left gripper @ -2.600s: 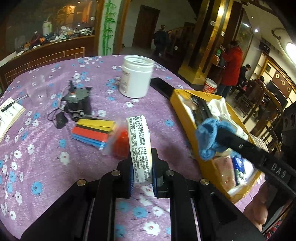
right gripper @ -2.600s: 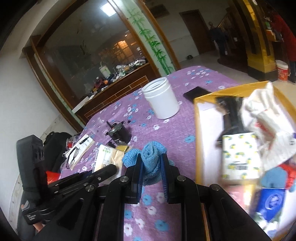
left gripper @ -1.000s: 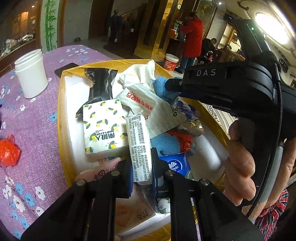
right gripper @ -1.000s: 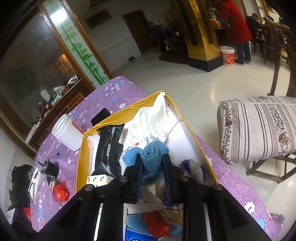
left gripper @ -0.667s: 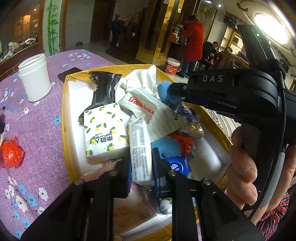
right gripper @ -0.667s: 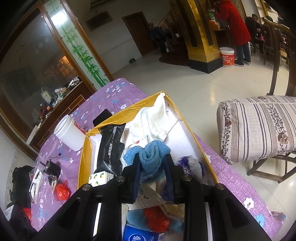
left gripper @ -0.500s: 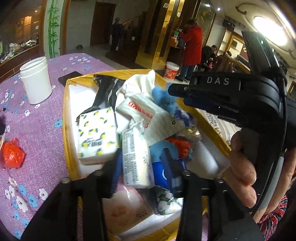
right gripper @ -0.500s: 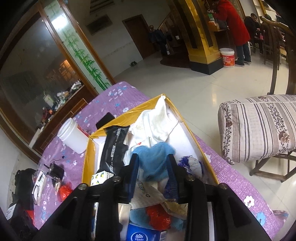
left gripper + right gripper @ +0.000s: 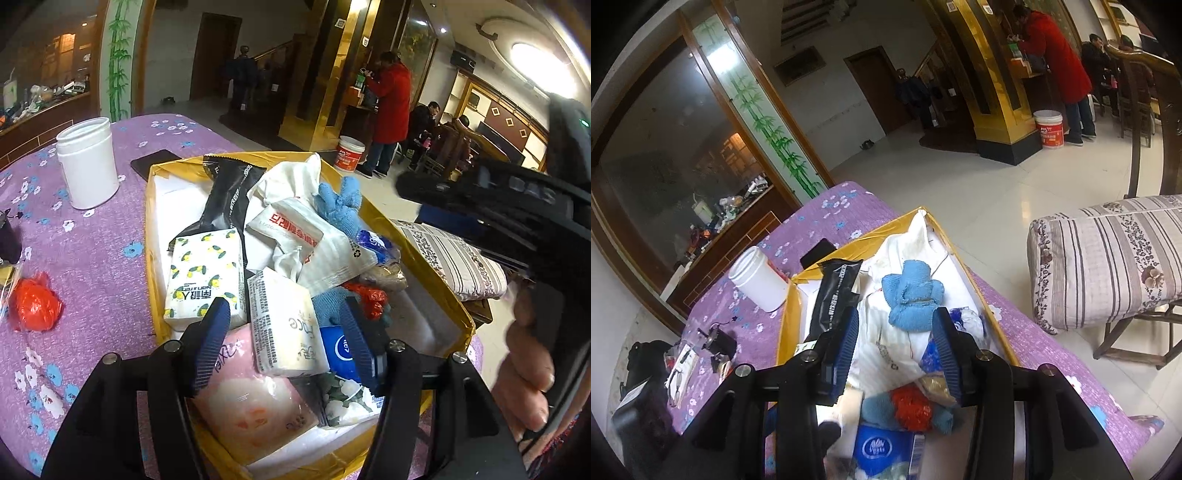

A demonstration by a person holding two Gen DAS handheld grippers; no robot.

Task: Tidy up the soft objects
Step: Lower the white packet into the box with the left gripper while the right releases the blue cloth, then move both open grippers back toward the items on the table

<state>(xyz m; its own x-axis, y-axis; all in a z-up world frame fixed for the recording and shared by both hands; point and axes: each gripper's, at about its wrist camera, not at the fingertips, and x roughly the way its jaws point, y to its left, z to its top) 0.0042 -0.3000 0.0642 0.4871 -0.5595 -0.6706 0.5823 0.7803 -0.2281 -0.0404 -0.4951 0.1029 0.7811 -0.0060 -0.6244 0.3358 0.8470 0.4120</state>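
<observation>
Nearest, the left claw (image 9: 286,325) is opening, its pads apart on either side of a white tissue pack (image 9: 286,325) that lies free in the yellow box (image 9: 149,236) on the purple bench (image 9: 92,258). Likewise the right claw (image 9: 895,338) is opening over the same box, gripping nothing; just beyond its fingertips the blue cloth (image 9: 912,295) rests on the white items. Farther off stands a white jar (image 9: 88,162).

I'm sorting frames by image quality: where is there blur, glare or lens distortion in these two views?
Left wrist view: the right gripper and the hand holding it are smeared by motion, the ceiling lamp is blown out, and the yellow box is sharp. Right wrist view: fisheye bends the window frame; its glass carries a bright reflection.
</observation>
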